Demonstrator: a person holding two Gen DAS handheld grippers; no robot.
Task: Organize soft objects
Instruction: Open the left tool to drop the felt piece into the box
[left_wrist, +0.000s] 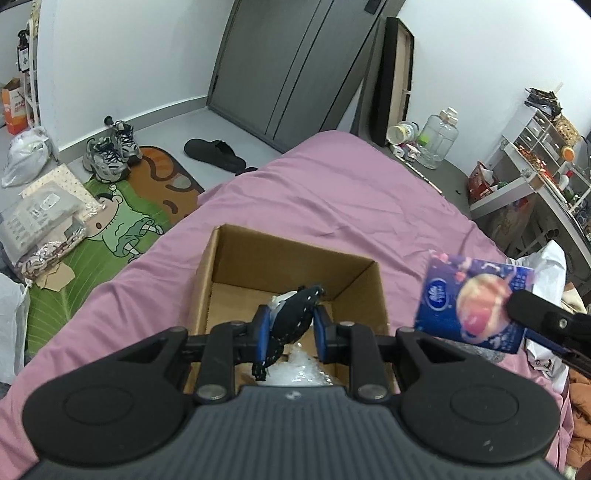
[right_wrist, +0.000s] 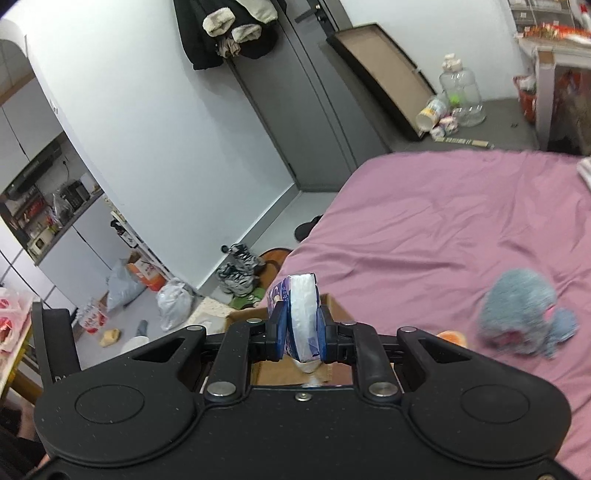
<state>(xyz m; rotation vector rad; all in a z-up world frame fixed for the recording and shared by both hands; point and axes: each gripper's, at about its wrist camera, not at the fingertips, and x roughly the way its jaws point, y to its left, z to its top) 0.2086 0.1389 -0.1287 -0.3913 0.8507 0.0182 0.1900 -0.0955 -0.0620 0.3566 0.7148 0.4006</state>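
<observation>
1. Currently, a black speckled soft item (left_wrist: 293, 317) is clamped between the blue pads (left_wrist: 263, 332) of the left gripper (left_wrist: 291, 330); jaws are narrowed onto it.
2. That item is held above the open cardboard box (left_wrist: 225, 258), w/ one end drooping down toward the box interior.
3. Crinkly clear plastic (left_wrist: 306, 371) is seen inside the box, under the held item; a white bit shows just behind the item's upper end, but what it is can't be told.
4. The box is set on the pink bedsheet (left_wrist: 351, 199), near the bed's left edge.
5. A blue tissue pack (right_wrist: 301, 314) is gripped edge-on by the right gripper (right_wrist: 301, 328); jaws are closed narrow on it.
6. In the left wrist view the same pack is seen face-on, blurred, in the air to the right of the box and above the sheet.
7. A grey plush toy (right_wrist: 524, 310) w/ pink bits is seen lying on the sheet, right of the right gripper, well apart from the box; it's blurred.
8. A small orange-pink object (right_wrist: 452, 338) is partly visible beside the plush, cut off by the gripper body.
9. Sneakers (left_wrist: 109, 155) and a cartoon floor mat (left_wrist: 122, 218) are seen on the floor left of the bed.
</observation>
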